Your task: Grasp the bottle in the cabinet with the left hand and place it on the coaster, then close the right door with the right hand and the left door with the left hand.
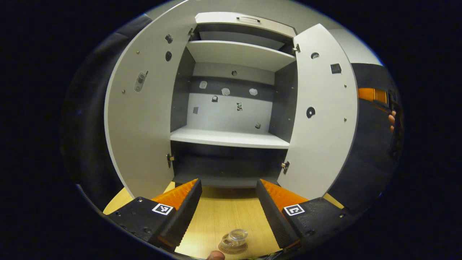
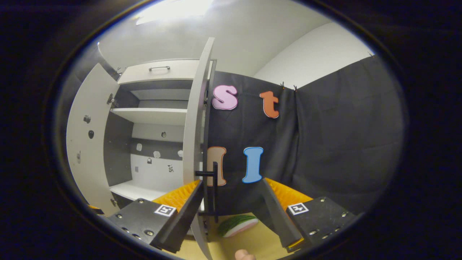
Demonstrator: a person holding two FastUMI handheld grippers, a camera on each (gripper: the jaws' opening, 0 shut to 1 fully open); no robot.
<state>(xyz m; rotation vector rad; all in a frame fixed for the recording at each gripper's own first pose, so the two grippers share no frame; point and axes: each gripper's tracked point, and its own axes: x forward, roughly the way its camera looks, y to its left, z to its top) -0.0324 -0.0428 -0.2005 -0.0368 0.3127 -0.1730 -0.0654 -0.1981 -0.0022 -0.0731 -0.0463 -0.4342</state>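
Left tool spread wide and holding nothing, low over the wooden surface. Between its fingers, close to the camera, a clear bottle seen from above, standing on a round coaster, touching neither finger. Straight ahead, an open cabinet with white shelves and dark inside walls. Left door swung out on one side, right door swung out on the other, small stickers on both and on the back wall. A drawer with a handle up on top. Far off at the right edge, part of a hand. Right tool open too, gripping nothing, up close to the right door, seen here edge-on. Dark door handle in the gap between the two fingers, maybe near the left finger, touching or not hard to tell. Behind the door, a green and pink watermelon slice toy lying on the surface.
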